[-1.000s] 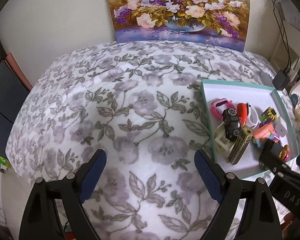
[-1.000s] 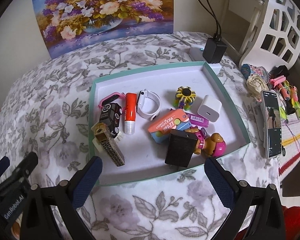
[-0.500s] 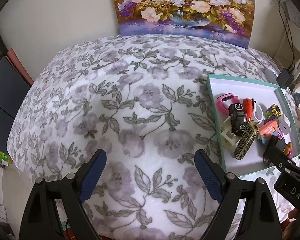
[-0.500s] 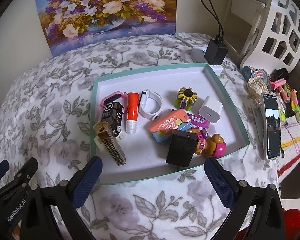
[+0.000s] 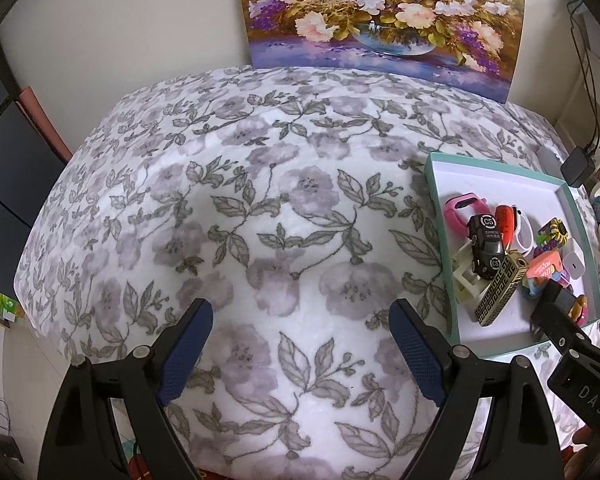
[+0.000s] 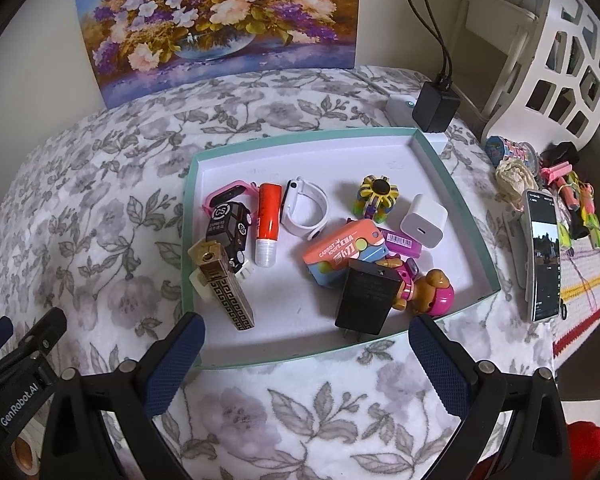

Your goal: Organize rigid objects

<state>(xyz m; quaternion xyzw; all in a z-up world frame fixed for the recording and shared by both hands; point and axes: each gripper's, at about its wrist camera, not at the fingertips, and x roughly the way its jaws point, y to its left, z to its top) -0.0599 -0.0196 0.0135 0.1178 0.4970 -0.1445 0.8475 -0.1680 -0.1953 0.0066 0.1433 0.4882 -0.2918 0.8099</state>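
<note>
A teal-rimmed white tray [image 6: 476,216] on the floral tablecloth holds several small items: a black toy car [image 6: 226,224], a gold-black patterned bar [image 6: 224,284], a red glue stick [image 6: 268,220], a white watch [image 6: 304,208], an orange box [image 6: 344,248], a black charger [image 6: 368,296], a white charger cube [image 6: 424,220] and a pink bear figure [image 6: 432,292]. My right gripper [image 6: 306,364] is open and empty, just before the tray's near edge. My left gripper [image 5: 300,346] is open and empty over bare cloth, left of the tray [image 5: 444,248].
A flower painting [image 6: 220,20] leans on the back wall. A phone [image 6: 544,252], yarn and clips lie right of the tray. A black adapter [image 6: 436,106] with cable stands behind it. A white lattice chair [image 6: 560,48] is at the right. The table edge falls away at left [image 5: 32,264].
Both grippers have drawn back a little from the table, so the tray and cloth look slightly farther. Both stay open. Nothing in the tray has moved.
</note>
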